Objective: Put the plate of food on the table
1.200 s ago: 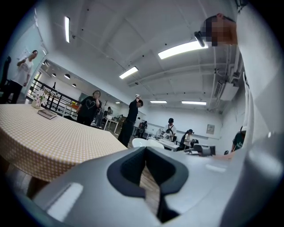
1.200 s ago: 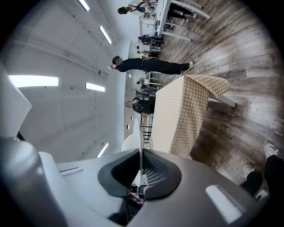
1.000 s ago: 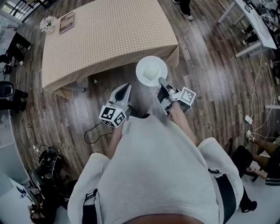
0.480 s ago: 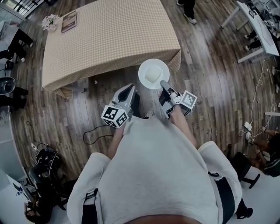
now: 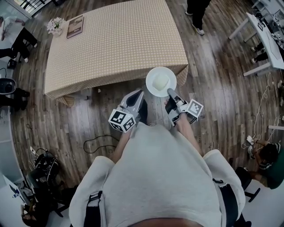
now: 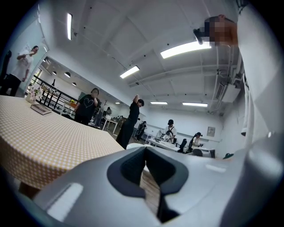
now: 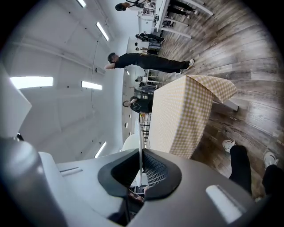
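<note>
Tabletop (image 5: pixel 115 44) ahead, approach step: our right gripper (image 5: pixel 169 91) jaws pinched the plate (image 5: pixel 160 81) rim, left gripper (image 5: pixel 139 94) jaws closed, empty; we judged level lowering next.

The head camera sits high over the wearer (image 5: pixel 155 177) and stares almost straight down, taking in the torso, the plank floor (image 5: pixel 222 115) and the checked table (image 5: pixel 115 44) at the picture's top. The camera on the left gripper (image 5: pixel 138 94) rides low, close behind its jaws, facing level past the table's edge toward the far room and ceiling. The camera on the right gripper (image 5: pixel 170 92) is rolled on its side, with floor at the right and ceiling at the left, and faces the table's corner. All three views share that table and a bystander in black (image 5: pixel 197 11) standing beside it.
</note>
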Tool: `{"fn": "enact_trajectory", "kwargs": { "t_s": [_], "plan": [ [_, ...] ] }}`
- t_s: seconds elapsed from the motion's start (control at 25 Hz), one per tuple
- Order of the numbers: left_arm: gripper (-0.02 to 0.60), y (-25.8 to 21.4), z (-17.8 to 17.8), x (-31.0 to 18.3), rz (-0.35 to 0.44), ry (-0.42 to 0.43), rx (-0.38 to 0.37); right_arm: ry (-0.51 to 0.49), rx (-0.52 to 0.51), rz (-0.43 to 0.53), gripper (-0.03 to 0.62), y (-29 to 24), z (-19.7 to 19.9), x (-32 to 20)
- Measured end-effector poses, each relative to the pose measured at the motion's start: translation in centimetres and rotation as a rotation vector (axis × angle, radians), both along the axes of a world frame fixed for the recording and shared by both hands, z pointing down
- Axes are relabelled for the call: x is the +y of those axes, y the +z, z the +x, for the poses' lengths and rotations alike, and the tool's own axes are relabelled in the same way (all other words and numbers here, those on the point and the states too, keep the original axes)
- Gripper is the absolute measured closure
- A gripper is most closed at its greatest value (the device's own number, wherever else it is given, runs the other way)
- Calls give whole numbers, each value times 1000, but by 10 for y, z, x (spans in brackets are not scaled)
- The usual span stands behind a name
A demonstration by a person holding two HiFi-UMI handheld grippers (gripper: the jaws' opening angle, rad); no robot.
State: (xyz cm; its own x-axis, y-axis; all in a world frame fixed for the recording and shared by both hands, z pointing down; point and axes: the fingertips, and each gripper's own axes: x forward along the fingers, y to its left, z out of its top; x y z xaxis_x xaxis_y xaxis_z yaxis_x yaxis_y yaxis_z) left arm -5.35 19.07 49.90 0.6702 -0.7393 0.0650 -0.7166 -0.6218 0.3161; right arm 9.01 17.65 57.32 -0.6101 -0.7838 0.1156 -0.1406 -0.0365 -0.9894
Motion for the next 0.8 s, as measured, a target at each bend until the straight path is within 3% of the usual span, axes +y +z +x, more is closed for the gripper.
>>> {"fn": "enact_trajectory", "kwargs": {
  "t_s": [0.44,0.8],
  "plan": [
    [574,9,8,-91,-31,54,17,40,12,-36,579,8,6,-77],
    [574,2,-13,-202,-49,75,37,63,31,-63,579,1,-13,-181]
  ]
}}
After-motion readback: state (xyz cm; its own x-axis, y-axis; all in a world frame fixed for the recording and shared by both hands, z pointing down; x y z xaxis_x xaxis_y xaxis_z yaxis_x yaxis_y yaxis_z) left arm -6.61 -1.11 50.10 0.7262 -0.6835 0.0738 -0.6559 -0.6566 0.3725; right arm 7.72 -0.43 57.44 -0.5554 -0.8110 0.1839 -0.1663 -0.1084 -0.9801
